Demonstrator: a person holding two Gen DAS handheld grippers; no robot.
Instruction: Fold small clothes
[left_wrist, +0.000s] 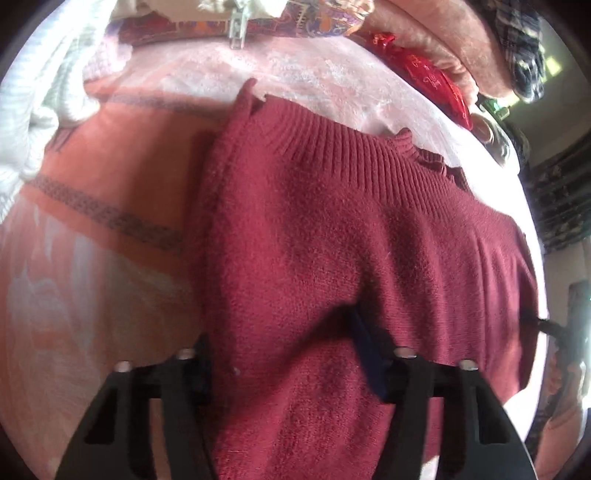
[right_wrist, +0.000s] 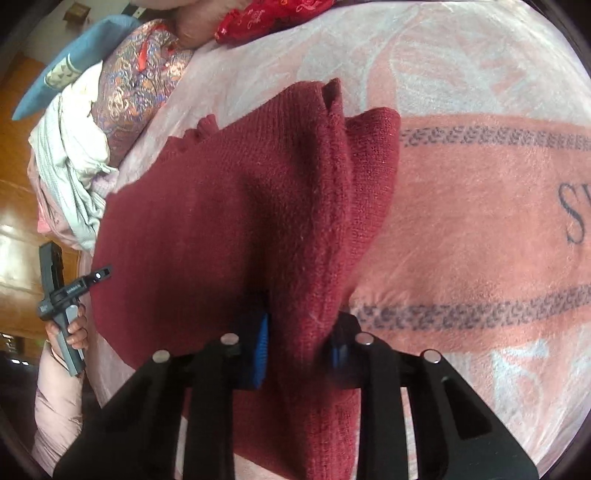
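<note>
Two things matter most: the pink patterned blanket (right_wrist: 480, 206) filling both frames serves as a flat folding surface, and the dark red knitted sweater (left_wrist: 332, 240) lies mid-frame on it. Each bottom-centre gripper has clamped a bunched edge, the left gripper (left_wrist: 291, 354) and the right gripper (right_wrist: 299, 339), apparently to lift both sides together.
</note>
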